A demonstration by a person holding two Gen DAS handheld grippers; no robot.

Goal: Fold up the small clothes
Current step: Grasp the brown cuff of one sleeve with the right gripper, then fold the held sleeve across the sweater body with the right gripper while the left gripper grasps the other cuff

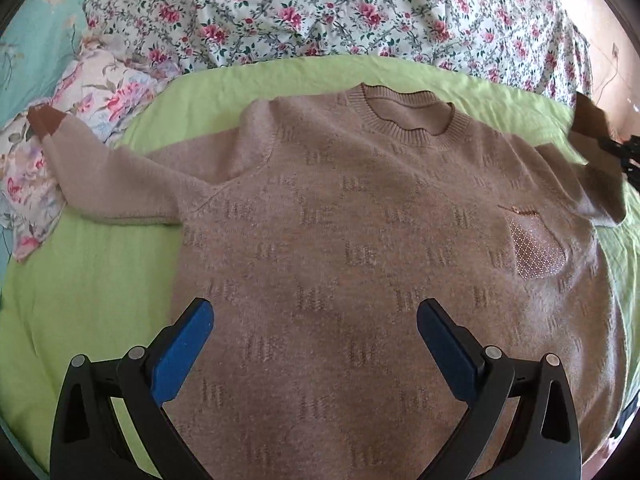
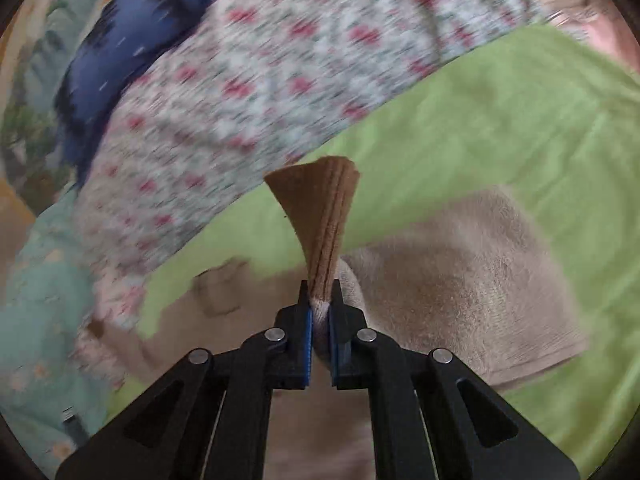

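Surroundings: green sheet (image 1: 92,280) spread over the bed, floral quilt (image 1: 320,12) bunched along the far side, a second floral cloth (image 1: 80,108) crumpled at far left, teal bedding (image 1: 36,40) behind that. Right wrist view, heavily motion-blurred, also shows a dark blue item (image 2: 132,40) on the quilt at upper left; can't tell what it is.

Sweater (image 1: 340,248): beige knit, flat and face-up on the green sheet, neckline (image 1: 408,116) away from the camera, shiny dotted pocket (image 1: 538,246) on its chest. One sleeve (image 1: 116,176) lies out sideways, its brown cuff (image 1: 46,120) resting on the crumpled floral cloth. The other sleeve (image 2: 460,272) is lifted off the sheet.

Left tool (image 1: 314,344): spread wide, nothing between the blue pads (image 1: 184,356), hovering above the lower body of the sweater, pointing towards the neckline.

Right tool (image 2: 319,316): clamped narrow on the lifted sleeve just below its brown cuff (image 2: 324,216), which fans out past the fingertips. Sleeve drapes down from the grip to the right.
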